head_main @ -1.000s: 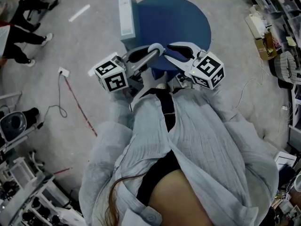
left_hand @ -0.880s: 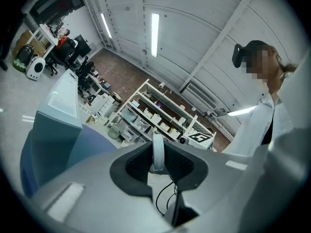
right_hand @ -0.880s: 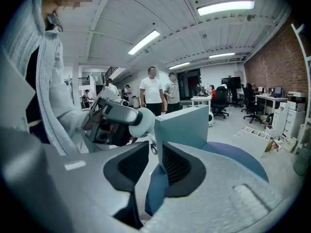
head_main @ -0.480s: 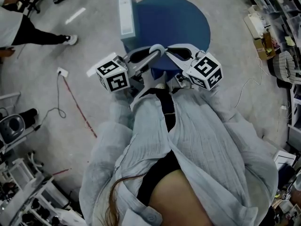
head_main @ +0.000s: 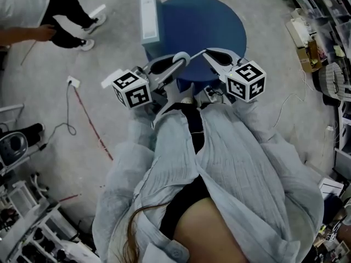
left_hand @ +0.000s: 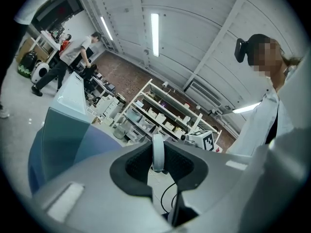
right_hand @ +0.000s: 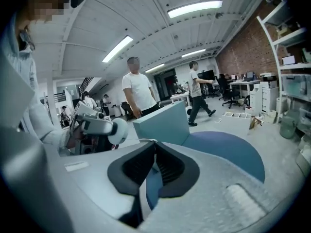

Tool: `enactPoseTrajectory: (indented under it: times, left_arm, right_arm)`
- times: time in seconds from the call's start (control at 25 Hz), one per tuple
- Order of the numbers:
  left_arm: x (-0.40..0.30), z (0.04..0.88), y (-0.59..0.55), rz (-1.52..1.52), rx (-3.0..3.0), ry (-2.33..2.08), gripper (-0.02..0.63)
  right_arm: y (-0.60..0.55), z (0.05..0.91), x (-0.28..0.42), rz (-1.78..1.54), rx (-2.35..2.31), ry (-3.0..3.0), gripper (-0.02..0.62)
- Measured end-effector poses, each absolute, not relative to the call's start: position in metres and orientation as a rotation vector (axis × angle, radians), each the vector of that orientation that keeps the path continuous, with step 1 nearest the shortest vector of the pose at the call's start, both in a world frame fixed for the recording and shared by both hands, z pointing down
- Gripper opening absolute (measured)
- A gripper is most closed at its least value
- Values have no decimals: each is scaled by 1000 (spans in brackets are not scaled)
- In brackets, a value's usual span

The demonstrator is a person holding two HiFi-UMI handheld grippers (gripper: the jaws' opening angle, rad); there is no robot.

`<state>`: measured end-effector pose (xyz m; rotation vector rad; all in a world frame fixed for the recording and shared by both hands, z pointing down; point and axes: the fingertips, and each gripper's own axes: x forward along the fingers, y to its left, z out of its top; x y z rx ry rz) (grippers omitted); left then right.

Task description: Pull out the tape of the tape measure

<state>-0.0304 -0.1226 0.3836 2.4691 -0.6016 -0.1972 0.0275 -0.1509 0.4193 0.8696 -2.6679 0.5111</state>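
Observation:
My left gripper [left_hand: 158, 160] is shut on a white round tape measure [left_hand: 157, 147], which I see edge-on between its pads. In the right gripper view the same white case [right_hand: 118, 131] hangs to the left, and a thin white strip of tape [right_hand: 144, 141] runs from it to my right gripper [right_hand: 154, 147]. That gripper's jaws are shut on the strip's end. In the head view the left gripper [head_main: 185, 57] and the right gripper [head_main: 207, 52] are held tip to tip, close together, above the near edge of a blue round table [head_main: 219, 21].
A pale blue box [head_main: 148, 15] stands upright at the table's left edge. A person [head_main: 33, 10] walks at the far left, and others [right_hand: 138, 89] stand beyond the table. A cable [head_main: 68, 108] lies on the floor. Cluttered shelves [head_main: 323, 37] line the right side.
The right gripper's jaws stood wide open a second ago and are now shut. Its marker cube has shifted slightly right. A person has walked into view at the top left.

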Motion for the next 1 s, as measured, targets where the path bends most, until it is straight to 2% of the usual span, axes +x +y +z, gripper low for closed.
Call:
enactPoseTrajectory:
  times: [0.48,1.0]
  left_arm:
    - [-35,388,-121,-180,2464,-641,86]
    - [-33,392,-123,-161,2465,-617,86]
  right_arm:
    - [-173,410,72,721,1150,-2673,14]
    - [-181,413,95,738,1248,-2638,14]
